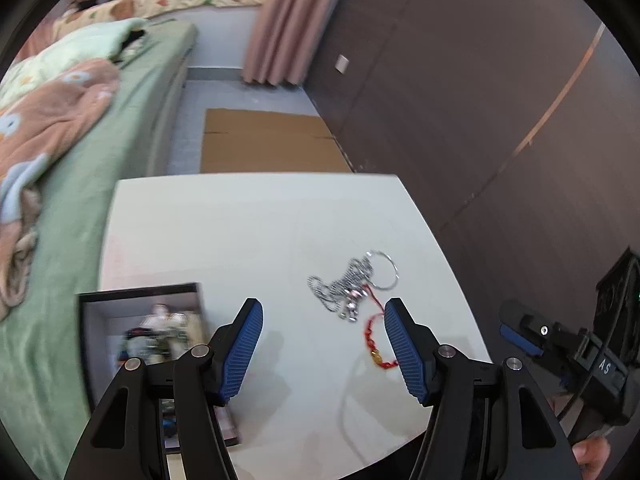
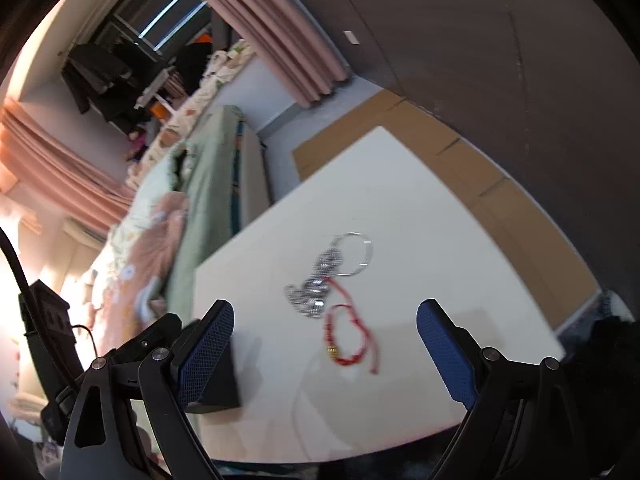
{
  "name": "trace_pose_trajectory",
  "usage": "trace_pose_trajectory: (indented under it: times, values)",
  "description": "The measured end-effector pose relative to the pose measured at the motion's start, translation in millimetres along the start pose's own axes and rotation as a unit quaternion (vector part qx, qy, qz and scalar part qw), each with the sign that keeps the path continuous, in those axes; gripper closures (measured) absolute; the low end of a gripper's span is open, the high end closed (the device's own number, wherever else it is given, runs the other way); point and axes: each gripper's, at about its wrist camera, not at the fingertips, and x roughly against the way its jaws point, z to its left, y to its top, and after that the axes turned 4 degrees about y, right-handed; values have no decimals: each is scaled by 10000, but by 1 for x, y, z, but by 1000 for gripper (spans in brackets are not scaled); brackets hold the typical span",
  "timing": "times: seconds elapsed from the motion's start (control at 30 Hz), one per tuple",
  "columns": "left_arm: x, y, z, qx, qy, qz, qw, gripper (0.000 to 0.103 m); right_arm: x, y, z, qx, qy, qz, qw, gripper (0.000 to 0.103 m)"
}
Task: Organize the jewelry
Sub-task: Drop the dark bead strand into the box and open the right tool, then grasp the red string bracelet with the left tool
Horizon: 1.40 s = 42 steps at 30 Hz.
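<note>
A pile of silver chains with a silver ring [image 1: 352,286] lies on the white table [image 1: 248,224], and a red cord bracelet with a gold bead [image 1: 376,344] lies just in front of it. Both also show in the right wrist view: the silver pile [image 2: 320,284] and the red bracelet [image 2: 348,340]. An open black jewelry box [image 1: 148,332] with items inside sits at the table's left front. My left gripper [image 1: 324,344] is open and empty above the table, between box and jewelry. My right gripper [image 2: 324,356] is open and empty, hovering before the red bracelet.
A bed with green sheet and pink blanket [image 1: 60,128] runs along the table's left. A dark wall [image 1: 480,100] stands at the right. Flat cardboard [image 1: 264,140] lies on the floor beyond the table. The right gripper shows at the left view's right edge [image 1: 560,340].
</note>
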Motion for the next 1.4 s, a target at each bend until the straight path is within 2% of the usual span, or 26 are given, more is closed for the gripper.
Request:
trace_pose_trajectory:
  times: [0.23, 0.4, 0.53, 0.7, 0.77, 0.8, 0.87, 0.93, 0.97, 1.1, 1.4]
  values:
    - [-34, -14, -32, -478, 89, 321, 9983, 39, 1, 3, -24, -139, -386, 156, 9990, 10]
    - [-58, -25, -43, -621, 172, 545, 9964, 39, 1, 6, -33, -93, -704, 247, 9972, 10]
    - [-73, -34, -52, -740, 181, 699, 9946, 45, -2, 6, -40, -186, -628, 383, 9971, 10]
    - [-88, -46, -65, -899, 198, 877, 9919, 45, -7, 6, -46, -326, -490, 543, 9968, 10]
    - [-93, -50, -70, -994, 252, 929, 9904, 51, -9, 6, -47, -429, -432, 586, 9964, 10]
    - [-97, -52, -72, -1026, 305, 967, 9895, 58, -9, 6, -48, -469, -405, 600, 9963, 10]
    - [-97, -54, -73, -1048, 374, 871, 9900, 64, -9, 6, -48, -526, -354, 611, 9961, 10]
    - [-98, -57, -75, -1165, 582, 799, 9883, 90, -8, 7, -47, -535, -323, 581, 9964, 10]
    - [-98, -57, -74, -1169, 555, 830, 9881, 95, -8, 7, -46, -531, -331, 565, 9964, 10]
    - [-93, -51, -57, -744, 190, 907, 9929, 96, -14, 7, -45, -482, -447, 604, 9960, 10]
    - [-55, -27, -30, -395, -11, 435, 9983, 96, -26, 8, -44, -390, -575, 619, 9957, 10]
